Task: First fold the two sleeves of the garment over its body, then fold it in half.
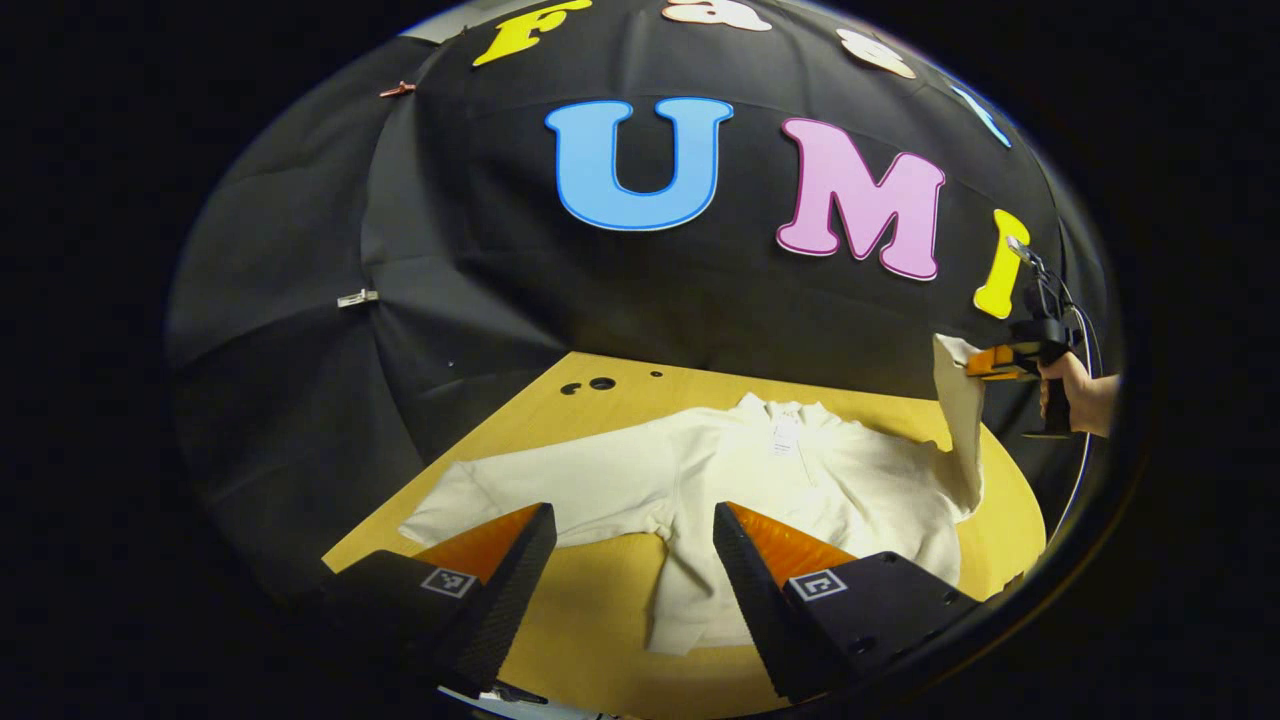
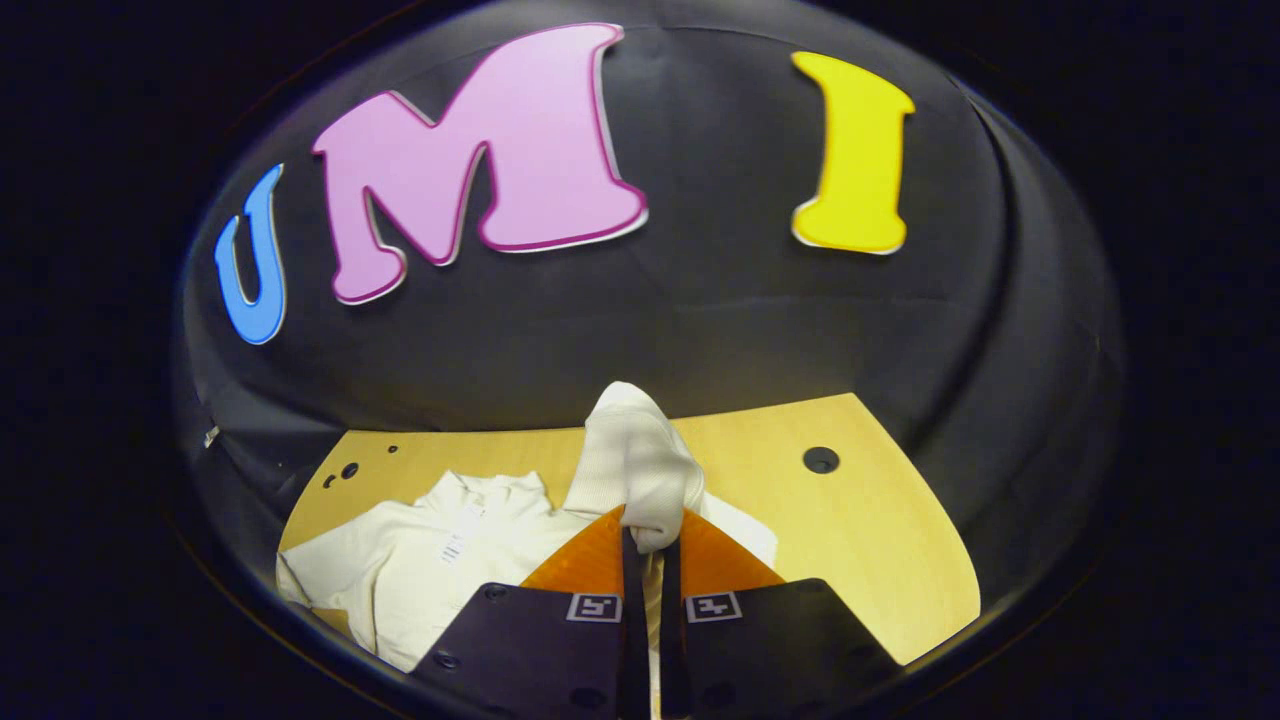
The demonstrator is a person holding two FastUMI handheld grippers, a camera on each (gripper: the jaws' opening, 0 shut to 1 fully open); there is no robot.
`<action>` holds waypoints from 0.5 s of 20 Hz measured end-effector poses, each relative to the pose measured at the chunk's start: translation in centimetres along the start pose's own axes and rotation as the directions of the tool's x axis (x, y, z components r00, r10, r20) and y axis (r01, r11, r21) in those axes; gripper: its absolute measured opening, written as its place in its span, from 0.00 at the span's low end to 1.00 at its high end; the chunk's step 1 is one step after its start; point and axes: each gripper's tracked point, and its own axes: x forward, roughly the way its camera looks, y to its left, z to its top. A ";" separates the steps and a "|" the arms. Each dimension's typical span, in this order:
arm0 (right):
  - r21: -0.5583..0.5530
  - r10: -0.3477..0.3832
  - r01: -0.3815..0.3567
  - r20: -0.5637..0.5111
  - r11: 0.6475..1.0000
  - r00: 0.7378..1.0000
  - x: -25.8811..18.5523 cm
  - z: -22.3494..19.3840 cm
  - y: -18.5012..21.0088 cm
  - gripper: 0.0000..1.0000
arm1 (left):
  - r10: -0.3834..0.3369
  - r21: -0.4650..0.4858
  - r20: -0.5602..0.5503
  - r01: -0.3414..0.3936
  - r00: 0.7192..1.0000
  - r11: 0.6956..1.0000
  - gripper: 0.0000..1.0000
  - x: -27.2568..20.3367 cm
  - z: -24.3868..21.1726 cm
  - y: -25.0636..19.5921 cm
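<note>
Recording booth, black cloth wall (image 1: 300, 300), wooden table (image 2: 880, 560)

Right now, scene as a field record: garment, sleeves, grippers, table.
garment: white garment spread flat on the wooden table, collar toward the booth wall
right sleeve: its cuff lifted off the table, pinched in the right gripper
left sleeve: flat, stretched outward, unfolded
left gripper: open, above the near edge, holding nothing
fold progress: no sleeve over the body yet
</note>
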 end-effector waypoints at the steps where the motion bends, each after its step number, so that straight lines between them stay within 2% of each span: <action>1: -0.011 0.032 -0.032 -0.001 0.999 0.999 0.5 -0.1 2.7 0.08 | 0.007 -0.005 -0.005 -0.007 1.000 1.000 0.97 -0.3 -0.3 0.4; 6: -0.059 0.158 -0.159 -0.036 0.985 0.987 2.3 -1.7 13.9 0.08 | 0.053 -0.030 -0.018 -0.053 0.998 0.998 0.97 -1.0 -1.1 3.5; 10: -0.093 0.260 -0.268 -0.091 0.959 0.961 2.9 -4.3 22.4 0.08 | 0.098 -0.059 -0.030 -0.100 0.995 0.993 0.97 -1.4 -1.8 6.0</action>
